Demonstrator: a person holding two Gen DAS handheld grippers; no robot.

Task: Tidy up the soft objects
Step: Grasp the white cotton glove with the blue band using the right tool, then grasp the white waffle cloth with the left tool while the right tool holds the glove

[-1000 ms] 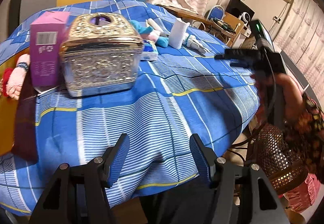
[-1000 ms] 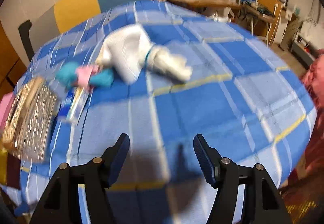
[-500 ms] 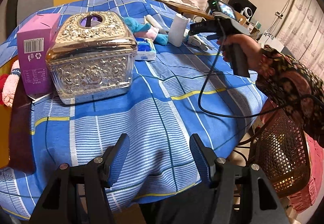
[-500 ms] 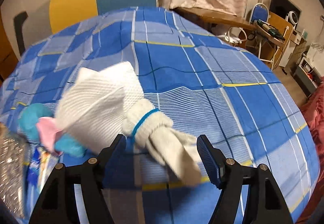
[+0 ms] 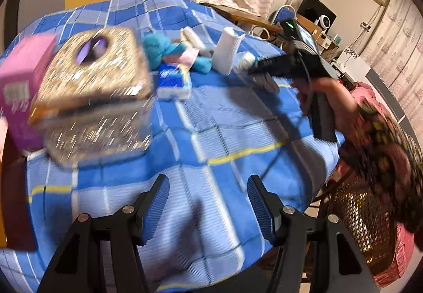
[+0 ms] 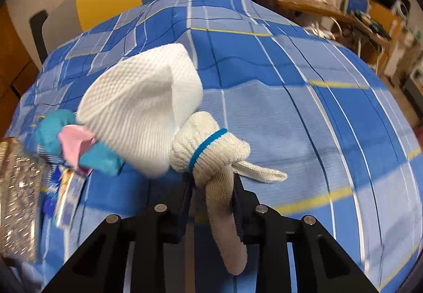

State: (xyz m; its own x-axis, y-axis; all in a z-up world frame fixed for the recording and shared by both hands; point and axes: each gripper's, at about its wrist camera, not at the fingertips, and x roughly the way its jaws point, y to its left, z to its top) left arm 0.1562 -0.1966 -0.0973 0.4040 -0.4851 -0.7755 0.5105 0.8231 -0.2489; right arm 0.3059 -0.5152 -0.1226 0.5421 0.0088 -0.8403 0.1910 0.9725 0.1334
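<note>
Right gripper (image 6: 211, 187) had closed since half a second back: jaws went from spread to pinching the knit glove (image 6: 208, 150), which sat between them on the tabletop (image 6: 290, 113), touching the white sock (image 6: 140, 113) just left-ahead. Left gripper (image 5: 208, 203) jaws stayed spread over bare blue cloth, gold tissue box (image 5: 95, 97) ahead-left, blurred

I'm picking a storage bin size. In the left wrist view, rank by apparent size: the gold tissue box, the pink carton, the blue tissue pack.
1. Gold tissue box, clearly largest.
2. Pink carton, though partly cut off by the frame edge and hidden behind the box.
3. Blue tissue pack, smallest, but it also lies farther from the camera, so its true size is unsure.
</note>
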